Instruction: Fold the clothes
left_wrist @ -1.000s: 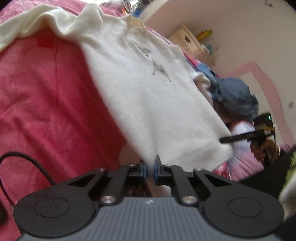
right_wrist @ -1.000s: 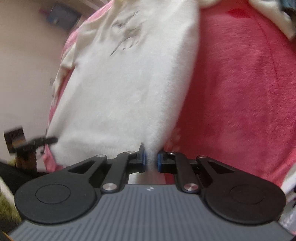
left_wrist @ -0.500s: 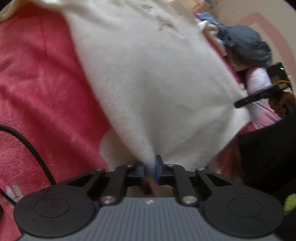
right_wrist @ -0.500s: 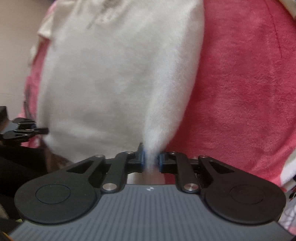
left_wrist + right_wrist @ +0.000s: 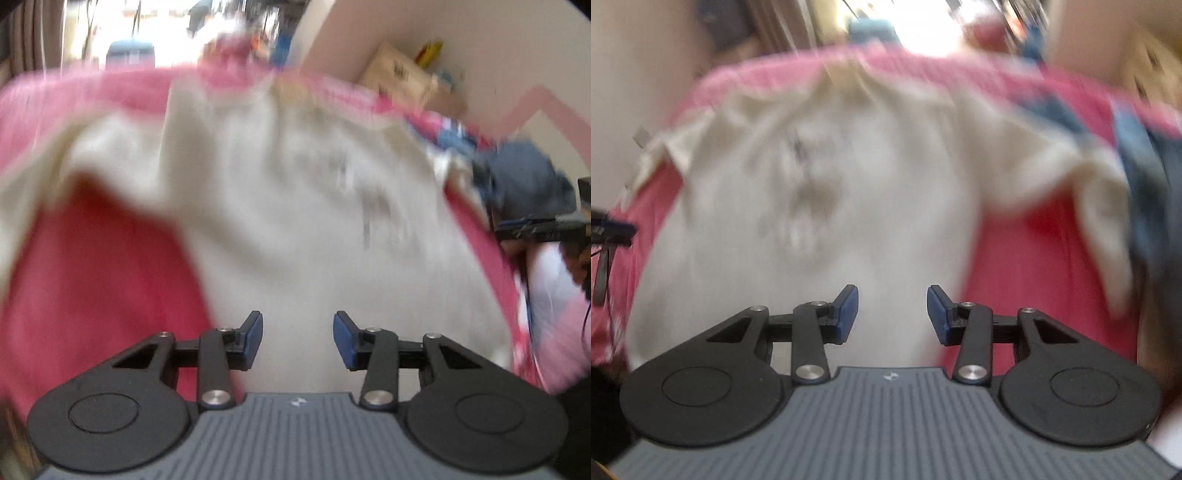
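Note:
A cream T-shirt (image 5: 295,206) with a faint dark print lies spread on a pink blanket (image 5: 110,266), its hem nearest me and its collar far away. My left gripper (image 5: 297,334) is open above the hem, nothing between its blue pads. In the right wrist view the same shirt (image 5: 827,206) fills the middle, one sleeve trailing to the right. My right gripper (image 5: 892,314) is open too, over the hem's right part. Both views are blurred by motion. The right gripper (image 5: 535,225) shows small at the left wrist view's right edge.
A heap of blue and dark clothes (image 5: 524,177) lies beyond the shirt's right side, also seen as blue clothes (image 5: 1145,147) in the right wrist view. A cardboard box (image 5: 402,81) stands by the far wall. Bright window light is at the back.
Both grippers have let go of the shirt's hem and opened. The shirt now lies spread on the blanket, and both cameras have pulled back and tilted up.

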Available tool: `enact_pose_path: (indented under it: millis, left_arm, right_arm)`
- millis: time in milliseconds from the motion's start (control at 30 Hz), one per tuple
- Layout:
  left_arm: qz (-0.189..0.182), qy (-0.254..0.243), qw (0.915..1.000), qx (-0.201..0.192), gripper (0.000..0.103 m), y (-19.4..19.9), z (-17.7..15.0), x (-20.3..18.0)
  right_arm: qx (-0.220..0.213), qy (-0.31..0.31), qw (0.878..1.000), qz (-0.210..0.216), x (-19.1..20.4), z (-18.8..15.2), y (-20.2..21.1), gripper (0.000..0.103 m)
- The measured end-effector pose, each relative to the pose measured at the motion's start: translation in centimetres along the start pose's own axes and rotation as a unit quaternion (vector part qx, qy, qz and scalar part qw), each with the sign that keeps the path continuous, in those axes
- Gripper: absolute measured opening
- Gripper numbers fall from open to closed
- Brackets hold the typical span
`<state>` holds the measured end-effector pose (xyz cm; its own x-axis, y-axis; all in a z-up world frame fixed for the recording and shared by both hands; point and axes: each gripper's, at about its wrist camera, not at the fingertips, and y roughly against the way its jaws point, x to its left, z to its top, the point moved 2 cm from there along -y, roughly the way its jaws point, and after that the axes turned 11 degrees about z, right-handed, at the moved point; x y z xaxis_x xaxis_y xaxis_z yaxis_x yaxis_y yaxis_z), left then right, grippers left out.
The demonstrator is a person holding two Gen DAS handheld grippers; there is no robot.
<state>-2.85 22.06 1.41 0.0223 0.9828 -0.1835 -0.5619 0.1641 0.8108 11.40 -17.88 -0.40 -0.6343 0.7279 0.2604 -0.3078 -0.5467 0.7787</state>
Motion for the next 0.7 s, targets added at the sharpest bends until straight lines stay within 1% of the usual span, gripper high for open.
enact_pose_path:
  millis: [67, 100, 200, 267, 333, 400, 467, 567, 700]
  left_arm:
    - [0.028, -0.001, 0.9983, -0.051, 0.045, -1.5, 4.0, -1.0]
    - [0.046, -0.011, 0.9965, -0.069, 0.046, -2.6, 5.7, -1.5]
    - [0.101, -0.052, 0.9871, -0.113, 0.046, -6.3, 10.5, -2.7]
    - [0.128, -0.083, 0.9801, -0.127, 0.047, -9.5, 12.7, -3.9]
    - [0.147, -0.114, 0.9734, -0.134, 0.047, -12.8, 14.5, -5.1]
    - [0.155, -0.14, 0.9685, -0.136, 0.047, -15.8, 15.5, -6.3]
    - [0.151, -0.172, 0.9641, -0.135, 0.047, -18.4, 16.0, -7.4]
    - [0.14, -0.184, 0.965, -0.123, 0.047, -21.6, 16.5, -7.9]
    - [0.134, -0.178, 0.9673, -0.121, 0.047, -24.0, 17.3, -7.4]
  right_arm:
    - [-0.029, 0.051, 0.998, 0.004, -0.2, 3.5, -2.0, 0.041]
    - [-0.041, 0.073, 0.996, 0.005, -0.3, 5.1, -3.1, 0.041]
    - [-0.059, 0.119, 0.991, 0.009, -0.9, 9.5, -6.9, 0.041]
    - [-0.068, 0.144, 0.987, 0.009, -1.3, 12.0, -9.6, 0.041]
    - [-0.062, 0.178, 0.982, 0.003, -1.9, 13.4, -12.3, 0.041]
    - [-0.051, 0.208, 0.977, -0.005, -2.3, 14.1, -14.5, 0.041]
    - [-0.035, 0.231, 0.972, 0.003, -2.6, 14.4, -16.4, 0.039]
    - [-0.022, 0.253, 0.967, 0.016, -2.8, 14.5, -18.0, 0.039]
    - [-0.014, 0.253, 0.967, 0.015, -3.1, 15.0, -20.1, 0.039]
